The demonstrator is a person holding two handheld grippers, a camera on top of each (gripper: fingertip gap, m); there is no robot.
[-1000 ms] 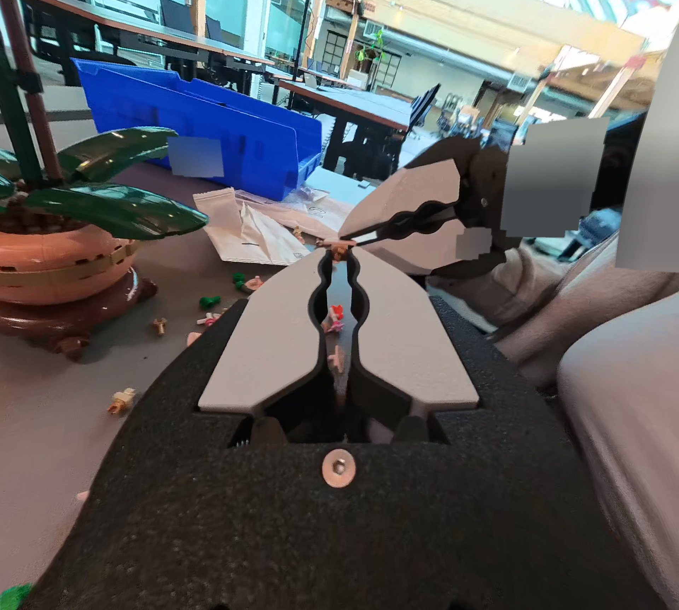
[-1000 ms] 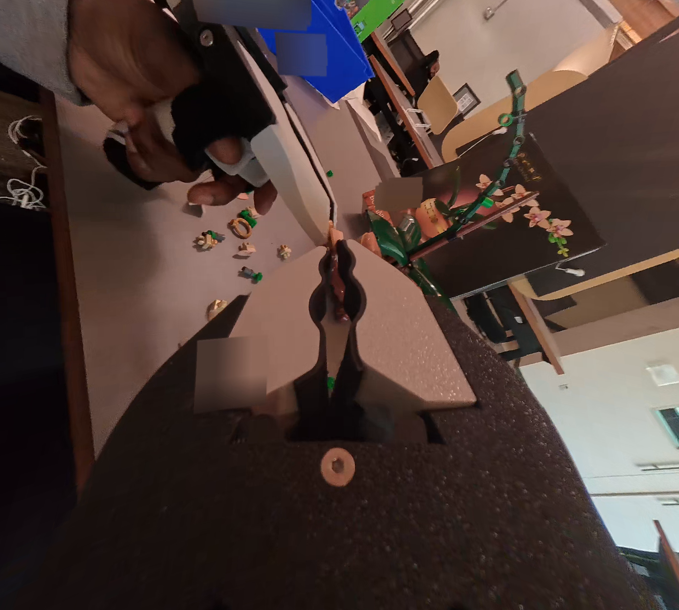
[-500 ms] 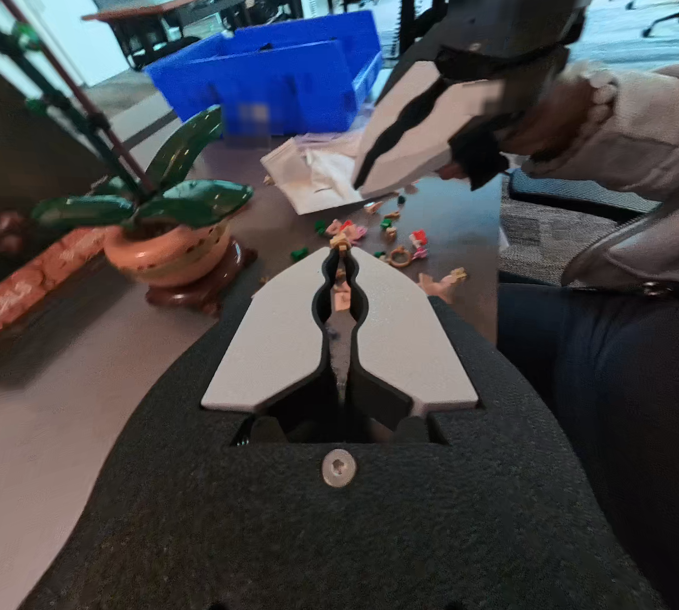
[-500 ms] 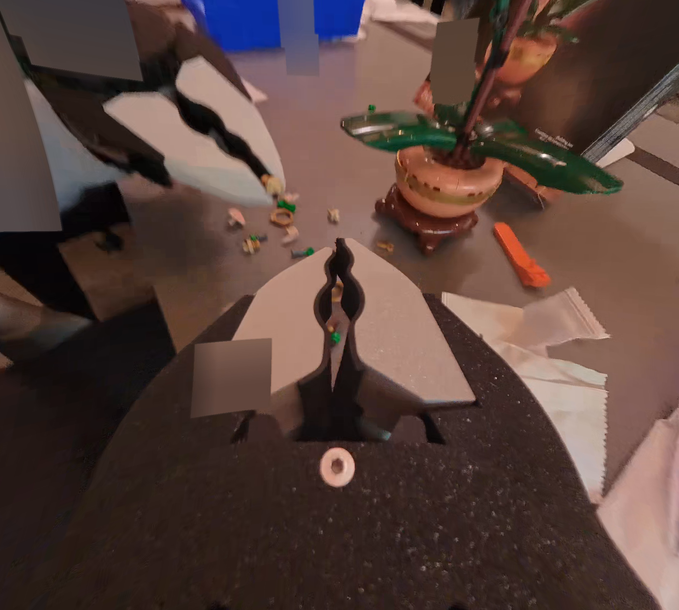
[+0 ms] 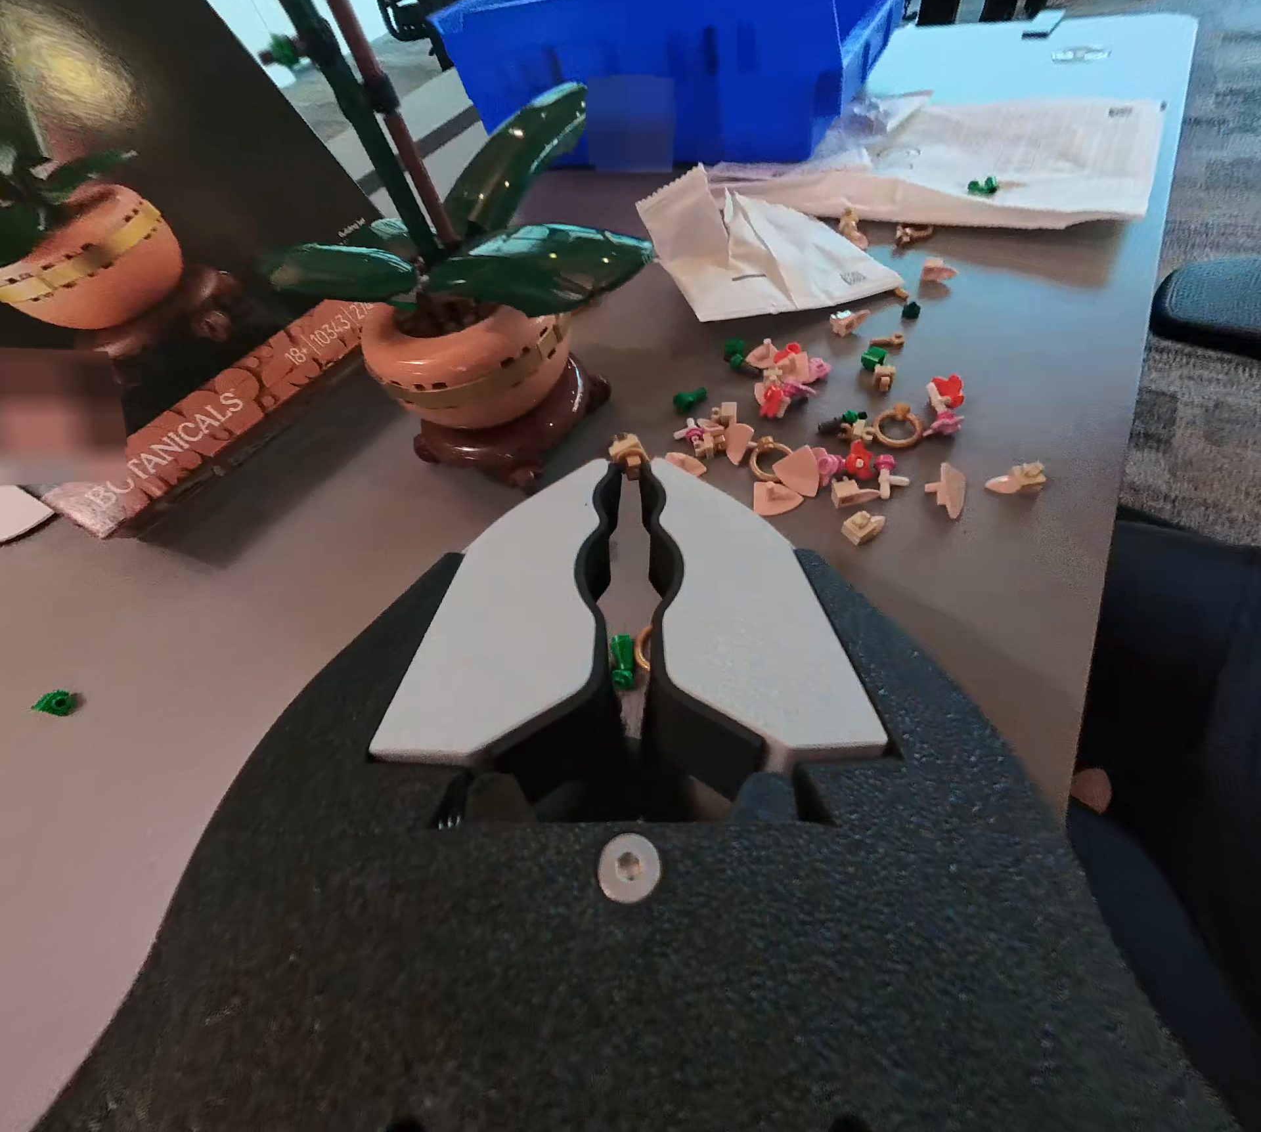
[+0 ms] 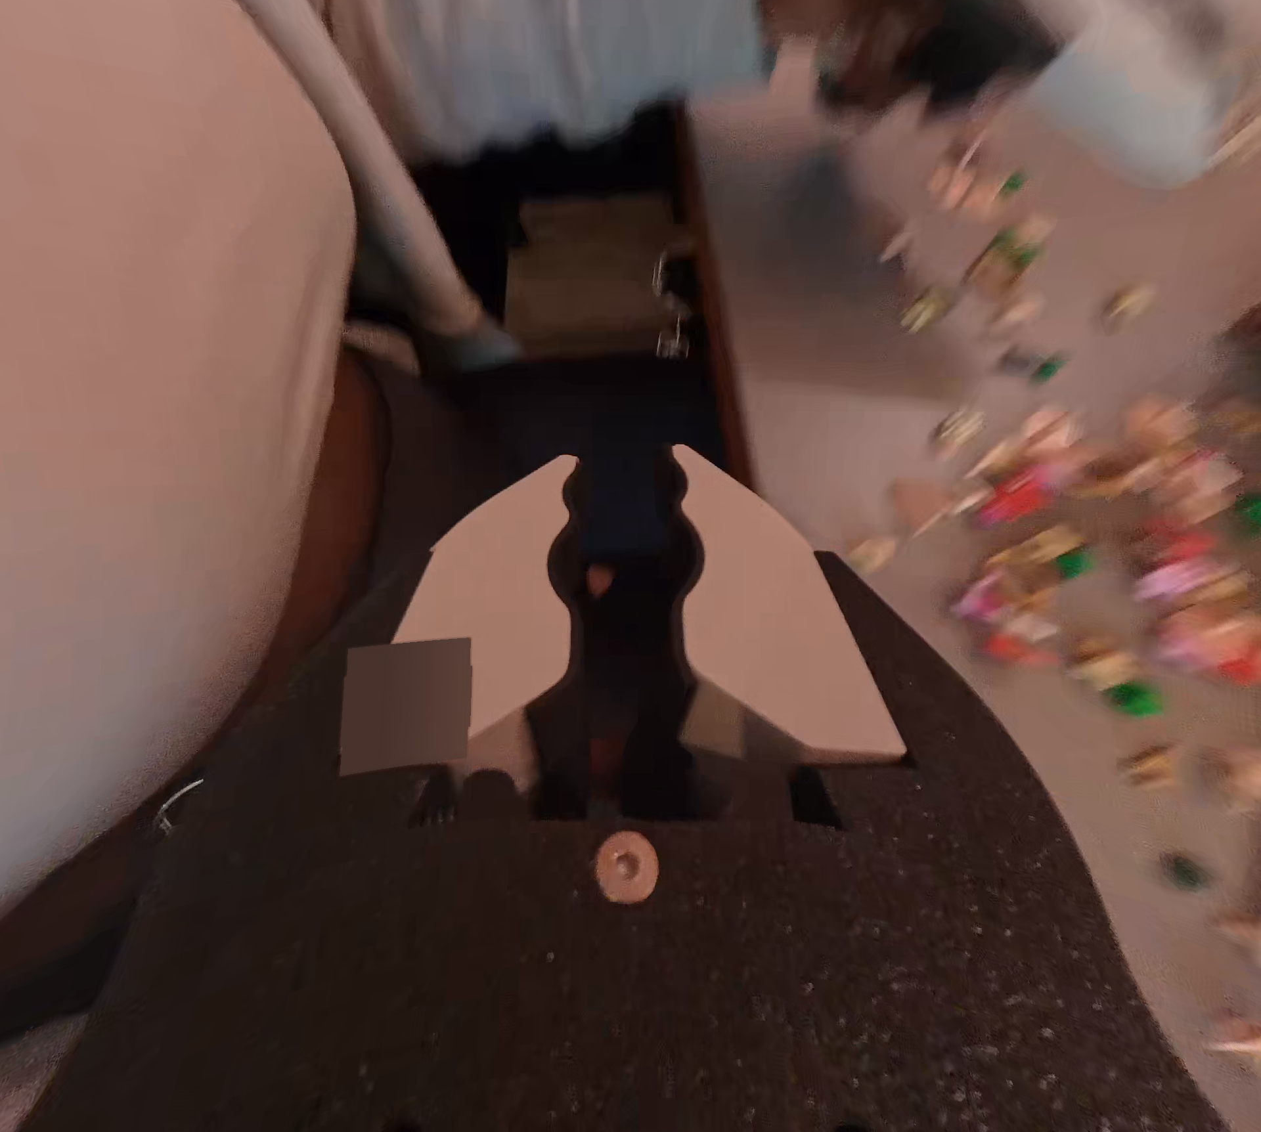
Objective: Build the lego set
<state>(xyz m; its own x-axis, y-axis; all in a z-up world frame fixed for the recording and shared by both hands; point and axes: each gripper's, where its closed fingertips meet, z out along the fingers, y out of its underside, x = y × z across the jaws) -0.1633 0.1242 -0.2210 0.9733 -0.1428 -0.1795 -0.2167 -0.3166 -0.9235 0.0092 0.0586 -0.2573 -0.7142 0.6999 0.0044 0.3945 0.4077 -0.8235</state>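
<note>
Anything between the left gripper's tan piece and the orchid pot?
Nothing visible. The left gripper pinches the tan piece at its tips, and only bare table lies between it and the orchid pot.

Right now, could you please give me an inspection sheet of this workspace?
Surface: grey table, mostly bare on its left.
Job's things: plant model standing upright in its pot; loose pieces scattered to its right; tan piece.
Clutter: torn white bags, set box leaning behind the model, blue bin, a stray green piece.
Grippers: left gripper shut on the tan piece; right gripper open, empty, pointing off the table edge, view blurred.
Cables: nothing seen.
Surroundings: desks and chairs behind.
</note>
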